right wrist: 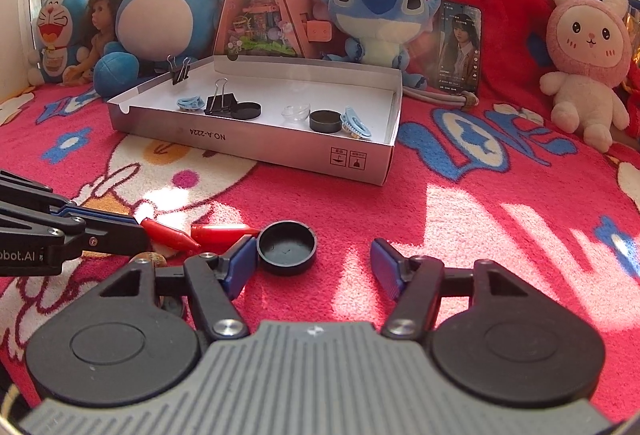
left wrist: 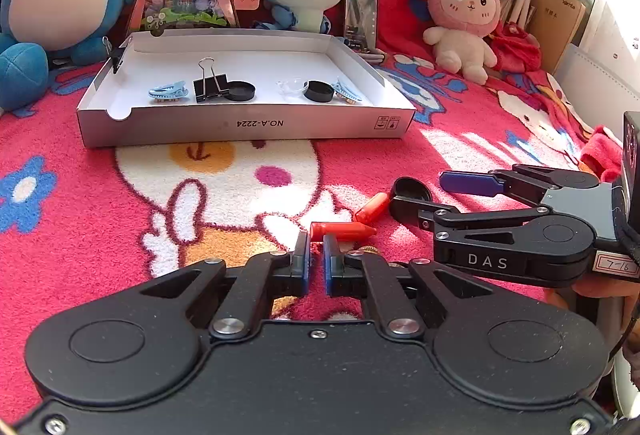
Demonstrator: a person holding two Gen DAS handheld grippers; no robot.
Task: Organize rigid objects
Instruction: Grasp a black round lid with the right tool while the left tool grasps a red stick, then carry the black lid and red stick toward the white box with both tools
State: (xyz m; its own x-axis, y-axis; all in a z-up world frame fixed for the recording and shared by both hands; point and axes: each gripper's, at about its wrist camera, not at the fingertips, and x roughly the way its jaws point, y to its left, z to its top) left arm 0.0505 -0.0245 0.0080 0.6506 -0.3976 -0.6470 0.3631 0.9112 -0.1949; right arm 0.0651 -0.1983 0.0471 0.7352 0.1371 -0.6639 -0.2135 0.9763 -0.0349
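A shallow white box [left wrist: 240,127] [right wrist: 280,149] lies on the red blanket and holds blue clips, a black binder clip [left wrist: 210,85], two black caps and a clear dish. Two red pointed pieces [left wrist: 342,230] [right wrist: 170,235] lie in front. My left gripper [left wrist: 317,249] is shut on the blunt end of the nearer red piece. A loose black cap [right wrist: 286,247] [left wrist: 410,195] lies by the second red piece [right wrist: 222,233]. My right gripper [right wrist: 314,265] is open, its left finger touching the cap.
Plush toys [left wrist: 60,3] [right wrist: 376,15] [right wrist: 586,55], a triangular toy house [right wrist: 260,3] and a phone [right wrist: 458,49] line the back. A binder clip [right wrist: 180,71] is clamped on the box's left rim. A gold object [right wrist: 150,258] lies under the left gripper.
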